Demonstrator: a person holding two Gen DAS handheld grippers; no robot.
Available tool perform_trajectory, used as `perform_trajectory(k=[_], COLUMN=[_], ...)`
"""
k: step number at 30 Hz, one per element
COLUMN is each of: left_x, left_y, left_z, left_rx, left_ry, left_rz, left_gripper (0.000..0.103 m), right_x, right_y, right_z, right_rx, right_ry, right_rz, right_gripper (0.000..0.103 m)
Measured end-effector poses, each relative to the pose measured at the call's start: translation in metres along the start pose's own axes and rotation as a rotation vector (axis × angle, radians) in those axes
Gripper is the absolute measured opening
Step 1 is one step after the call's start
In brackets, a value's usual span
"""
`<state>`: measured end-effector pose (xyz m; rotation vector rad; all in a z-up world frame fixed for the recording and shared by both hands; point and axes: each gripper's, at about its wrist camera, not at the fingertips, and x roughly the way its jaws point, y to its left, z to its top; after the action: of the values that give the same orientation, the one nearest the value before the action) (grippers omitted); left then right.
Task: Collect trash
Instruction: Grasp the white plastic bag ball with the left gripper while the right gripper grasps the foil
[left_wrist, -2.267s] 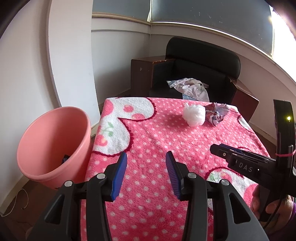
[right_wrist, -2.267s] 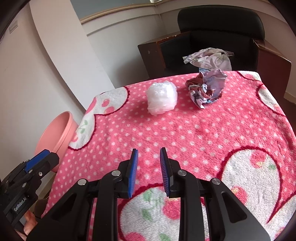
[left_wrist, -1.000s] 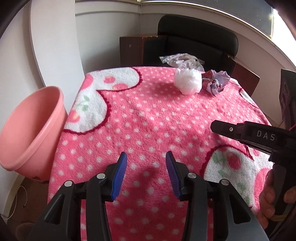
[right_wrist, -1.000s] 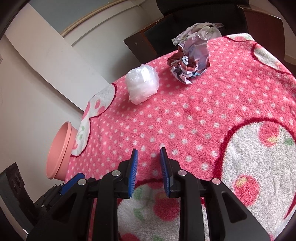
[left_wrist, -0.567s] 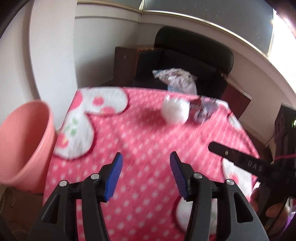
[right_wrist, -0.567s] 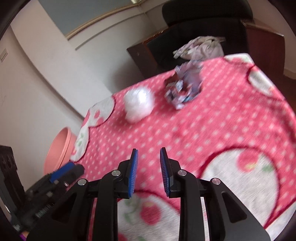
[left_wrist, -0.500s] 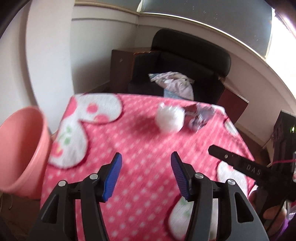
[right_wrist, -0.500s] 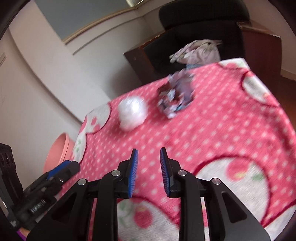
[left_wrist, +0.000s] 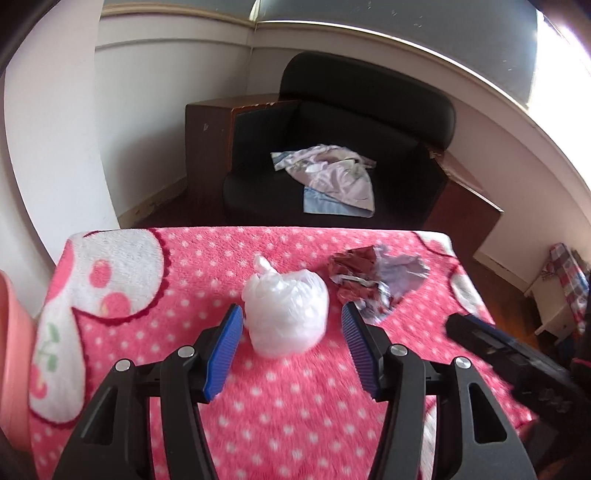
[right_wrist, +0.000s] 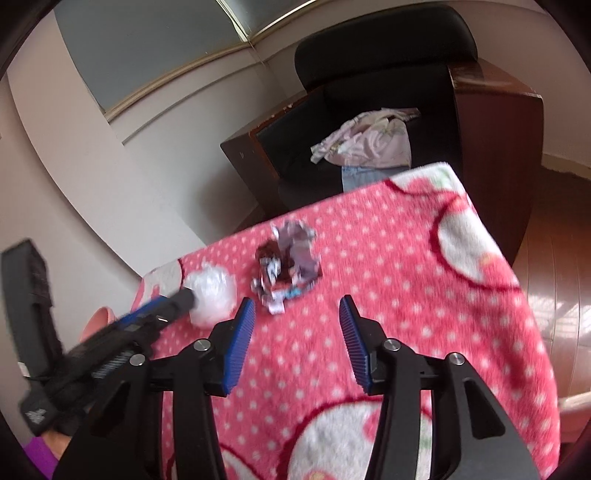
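A white crumpled plastic bag (left_wrist: 285, 311) lies on the pink dotted blanket (left_wrist: 288, 417) covering the table. My left gripper (left_wrist: 291, 325) is open, its blue pads on either side of the bag without touching it. A crumpled printed wrapper (left_wrist: 373, 280) lies just right of the bag. In the right wrist view my right gripper (right_wrist: 296, 314) is open, a short way in front of the wrapper (right_wrist: 288, 267), with the bag (right_wrist: 214, 291) to its left. The left gripper's finger (right_wrist: 155, 314) reaches to the bag there.
A pink basin (left_wrist: 11, 369) stands off the table's left edge; its rim also shows in the right wrist view (right_wrist: 98, 323). A black armchair (left_wrist: 332, 162) with clothes (left_wrist: 332, 181) on it stands behind the table. Wooden floor lies to the right.
Both grippers moved forward across the table toward the trash. The right gripper's jaws opened wide. The left gripper now straddles the white bag.
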<state>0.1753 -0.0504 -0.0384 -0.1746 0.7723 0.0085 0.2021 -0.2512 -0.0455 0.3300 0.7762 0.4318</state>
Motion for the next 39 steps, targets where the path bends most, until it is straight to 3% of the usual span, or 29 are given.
perform_trajectory(k=[3, 5, 9, 15, 17, 19, 21, 29, 34, 35, 37, 39], left_x=[0.014, 0.020, 0.014, -0.004, -0.012, -0.021, -0.030, -0.071, -0.088, -0.089, -0.091, -0.092], left_y=[0.004, 0.008, 0.015, 0.021, 0.023, 0.024, 0.025, 0.029, 0.032, 0.032, 0.033, 0.035], left_z=[0.001, 0.000, -0.004, -0.012, -0.016, -0.019, -0.021, -0.034, -0.052, -0.055, -0.062, -0.065], left_rx=[-0.015, -0.031, -0.065, -0.087, -0.094, -0.100, -0.102, -0.087, -0.081, -0.084, -0.088, -0.088], left_ry=[0.009, 0.028, 0.006, -0.017, -0.022, -0.026, -0.033, -0.063, -0.073, -0.072, -0.056, -0.051], left_rz=[0.022, 0.011, -0.015, -0.037, -0.041, -0.043, -0.041, -0.030, -0.038, -0.036, -0.033, -0.032], left_gripper=[0.054, 0.037, 0.024, 0.020, 0.020, 0.020, 0.020, 0.020, 0.021, 0.021, 0.021, 0.021], right_x=[0.009, 0.016, 0.034, 0.052, 0.053, 0.054, 0.050, 0.007, 0.000, 0.002, 0.007, 0.013], right_y=[0.002, 0.005, 0.010, 0.014, 0.011, 0.008, 0.004, 0.006, 0.013, 0.012, 0.012, 0.012], right_z=[0.013, 0.018, 0.026, 0.026, 0.025, 0.024, 0.022, 0.003, 0.004, 0.006, 0.010, 0.015], right_rx=[-0.024, -0.044, -0.083, -0.102, -0.090, -0.077, -0.047, -0.012, -0.051, -0.049, -0.046, -0.047], right_ry=[-0.023, -0.031, -0.032, -0.002, 0.005, 0.021, 0.028, 0.000, 0.013, 0.019, 0.012, -0.005], right_rz=[-0.002, -0.008, -0.018, -0.018, -0.008, -0.019, -0.004, 0.074, 0.046, 0.032, 0.035, 0.029], right_gripper=[0.049, 0.049, 0.049, 0.048, 0.041, 0.015, 0.007, 0.002, 0.006, 0.011, 0.039, 0.048])
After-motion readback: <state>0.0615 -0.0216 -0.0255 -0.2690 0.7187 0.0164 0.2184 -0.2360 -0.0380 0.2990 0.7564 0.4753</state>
